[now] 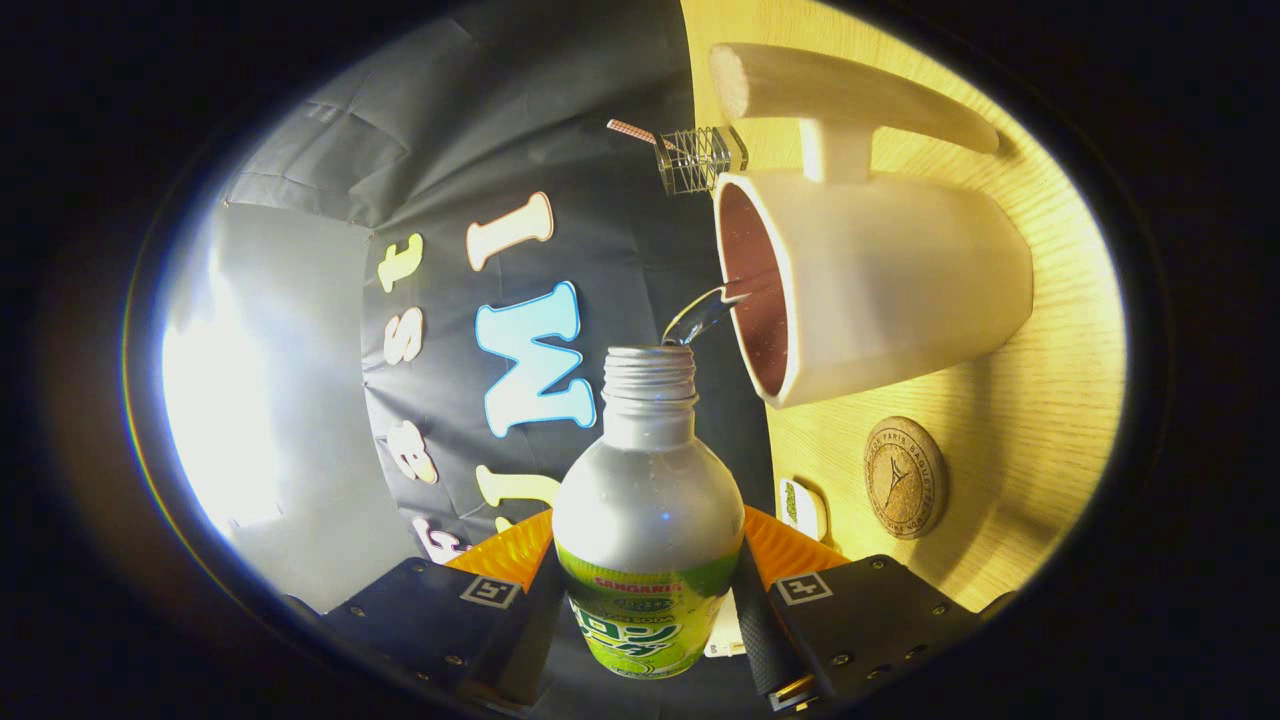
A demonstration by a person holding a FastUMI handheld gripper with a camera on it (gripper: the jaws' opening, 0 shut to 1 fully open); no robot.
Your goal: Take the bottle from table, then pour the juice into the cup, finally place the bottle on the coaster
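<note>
Pouring clear juice (700,315) into cup (870,280), silver-green bottle (648,520) gripped btwn gripper (648,600) jaws, cap off.

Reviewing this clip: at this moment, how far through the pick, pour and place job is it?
Done: the bottle is off the table, clamped between the gripper fingers and tipped over. In hand: the pour, with a thin stream running from the open bottle mouth into the cup. How full the cup is cannot be told. Left: finishing the pour and setting the bottle on the cork coaster, which lies bare on the wooden table beside the cup.
</note>
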